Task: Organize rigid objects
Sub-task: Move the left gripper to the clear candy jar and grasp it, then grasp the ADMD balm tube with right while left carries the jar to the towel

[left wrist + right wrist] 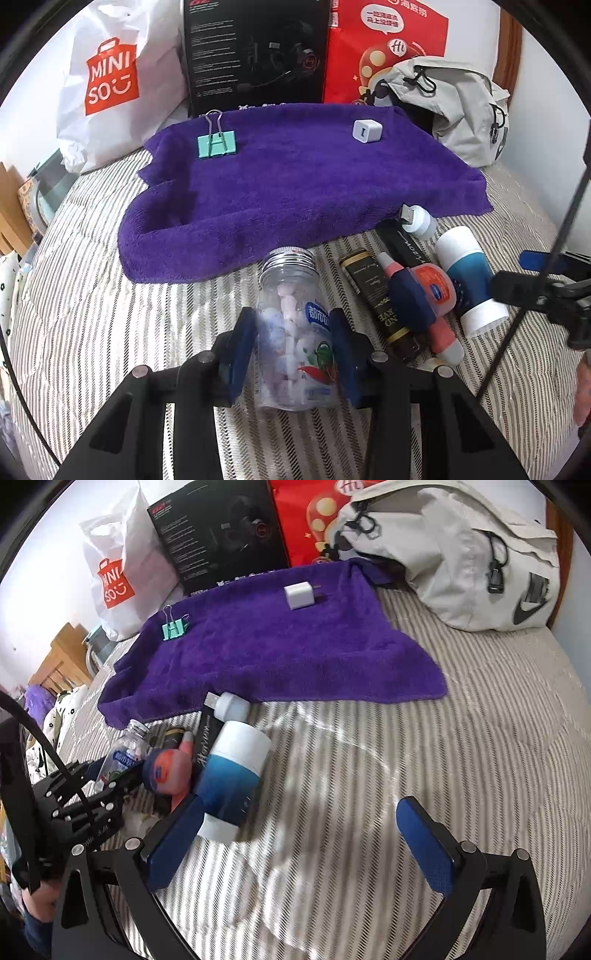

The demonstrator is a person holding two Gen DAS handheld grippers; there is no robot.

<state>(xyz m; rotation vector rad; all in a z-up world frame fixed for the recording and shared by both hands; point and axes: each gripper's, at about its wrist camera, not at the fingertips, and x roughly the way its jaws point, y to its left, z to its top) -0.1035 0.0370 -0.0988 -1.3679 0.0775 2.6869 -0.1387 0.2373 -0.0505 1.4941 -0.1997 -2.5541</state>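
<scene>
Purple towel [295, 192] at 12 o'clock: 2 items placed, binder clip [217, 146] and charger cube [366, 130]. Pile at 3 o'clock pending: blue-white tube [469, 273], about 5 others. Left gripper [293, 354] clamped on candy jar [295, 332], off towel. Right gripper [295, 842] fingers apart, empty.

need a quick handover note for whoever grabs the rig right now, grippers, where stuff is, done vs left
Left gripper: shut on the clear jar, low over the striped bedding.
Right gripper: open, empty, beside the blue-white bottle.
On the purple towel: binder clip and white charger, apart from each other.
In a pile off the towel: blue-white bottle, orange tin, pink tube, two dark tubes, USB plug.
Done: two items placed. Left: probably the jar, then the pile.
</scene>
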